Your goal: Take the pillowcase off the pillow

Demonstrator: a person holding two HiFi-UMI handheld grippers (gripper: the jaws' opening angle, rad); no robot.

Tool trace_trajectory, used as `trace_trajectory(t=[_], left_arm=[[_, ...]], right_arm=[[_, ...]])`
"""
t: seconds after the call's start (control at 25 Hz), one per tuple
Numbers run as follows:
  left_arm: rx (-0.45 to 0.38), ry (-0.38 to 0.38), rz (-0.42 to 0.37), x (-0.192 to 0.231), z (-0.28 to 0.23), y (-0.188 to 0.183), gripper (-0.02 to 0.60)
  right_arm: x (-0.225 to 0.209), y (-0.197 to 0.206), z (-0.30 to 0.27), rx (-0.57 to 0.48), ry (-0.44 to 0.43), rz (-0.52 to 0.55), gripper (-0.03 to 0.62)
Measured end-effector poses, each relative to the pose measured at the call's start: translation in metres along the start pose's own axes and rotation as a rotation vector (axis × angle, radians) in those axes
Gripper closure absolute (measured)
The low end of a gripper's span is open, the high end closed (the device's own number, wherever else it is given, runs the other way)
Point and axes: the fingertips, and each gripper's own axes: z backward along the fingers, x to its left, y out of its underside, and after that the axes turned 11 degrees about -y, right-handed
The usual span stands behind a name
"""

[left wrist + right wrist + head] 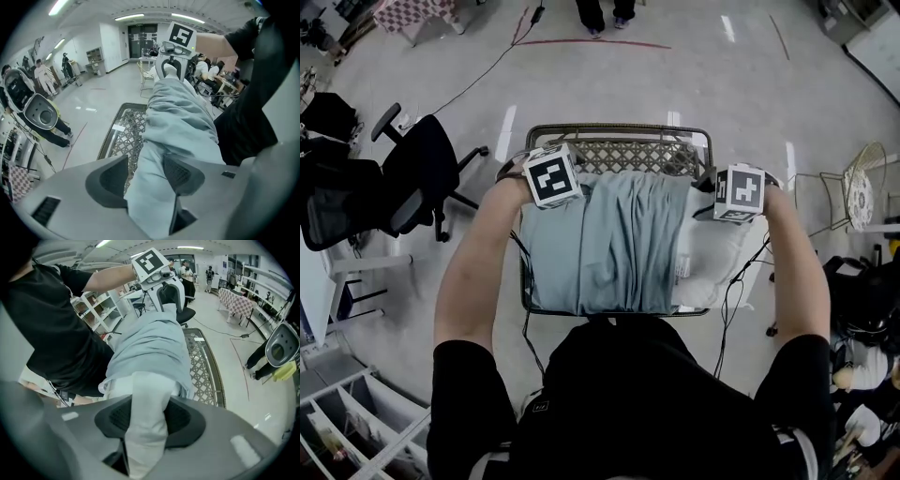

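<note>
Blue-grey pillowcase [609, 239] covers most of the pillow [712, 258] over the mesh table [619, 153]. My left gripper [145, 176] stands spread around that cloth; my right gripper [149, 416] pinches the pillow's bare white end.

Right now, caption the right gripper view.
Right gripper clamps the white pillow; blue-grey pillowcase bunched over lattice table.

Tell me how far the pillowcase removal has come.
Done: the right end of the pillow is bare. In hand: the right gripper clamps that end; the pillowcase lies between the wide-apart jaws of the left gripper. Left: the pillowcase covers most of the pillow.
</note>
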Motion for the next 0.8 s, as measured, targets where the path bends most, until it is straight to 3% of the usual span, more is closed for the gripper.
trace_trajectory(t=[0.12, 0.2, 0.4, 0.56, 0.68, 0.8], left_arm=[[0.004, 0.028, 0.032, -0.008, -0.004, 0.0, 0.381], [0.013, 0.013, 0.044, -0.014, -0.015, 0.007, 0.485], [0.059, -0.179, -0.012, -0.003, -0.046, 0.028, 0.563], [0.058, -0.239, 0.005, 0.007, -0.066, 0.042, 0.571], [0.041, -0.231, 0.1, 0.019, -0.075, 0.057, 0.572], [-0.073, -0.199, 0.325, 0.034, -0.069, 0.067, 0.558]], right_arm=[[0.005, 0.0, -0.001, 0.007, 0.023, -0.005, 0.405], [-0.001, 0.0, -0.007, 0.01, 0.051, -0.024, 0.407], [-0.04, 0.002, -0.027, -0.003, 0.123, -0.084, 0.421], [-0.066, 0.009, -0.042, -0.044, 0.146, -0.109, 0.427], [-0.082, 0.015, -0.05, -0.066, 0.135, -0.112, 0.428], [-0.089, 0.018, -0.055, -0.086, 0.1, -0.093, 0.425]])
